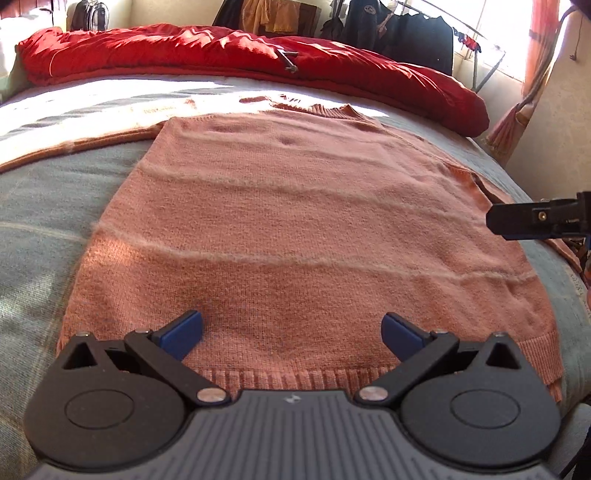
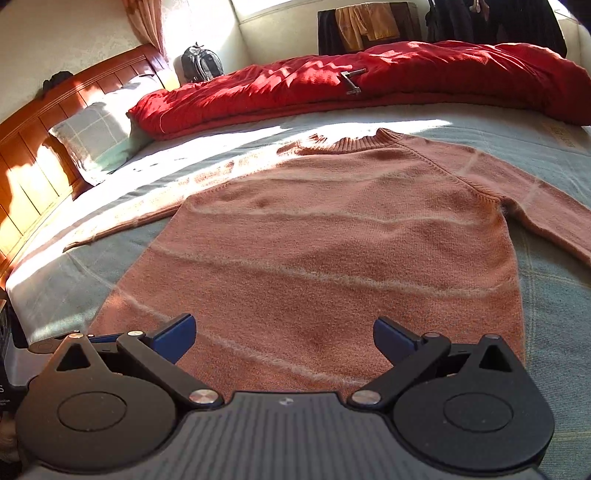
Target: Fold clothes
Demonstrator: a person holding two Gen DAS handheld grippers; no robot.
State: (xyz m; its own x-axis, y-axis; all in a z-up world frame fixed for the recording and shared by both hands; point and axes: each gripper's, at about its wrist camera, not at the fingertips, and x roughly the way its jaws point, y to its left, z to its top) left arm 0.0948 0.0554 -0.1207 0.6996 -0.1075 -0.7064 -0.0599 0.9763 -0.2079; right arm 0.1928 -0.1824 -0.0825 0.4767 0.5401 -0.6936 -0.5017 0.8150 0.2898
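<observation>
A salmon-pink knit sweater (image 1: 295, 221) with thin pale stripes lies flat, front up, on the bed, collar (image 1: 328, 110) at the far end. In the right wrist view the sweater (image 2: 332, 240) has both sleeves spread out sideways. My left gripper (image 1: 291, 326) hovers open just above the ribbed hem (image 1: 280, 376), nothing between its blue pads. My right gripper (image 2: 284, 328) is open too, over the lower body of the sweater, holding nothing. From the left wrist view the right gripper (image 1: 496, 219) shows side-on at the sweater's right edge.
A grey-blue checked bed cover (image 1: 44, 221) lies under the sweater. A bunched red duvet (image 2: 369, 77) runs along the far side. A pillow (image 2: 99, 136) and wooden headboard (image 2: 33, 140) are at the left. A backpack (image 2: 201, 64), hanging clothes (image 1: 399, 29) and a curtain (image 1: 535, 74) stand beyond.
</observation>
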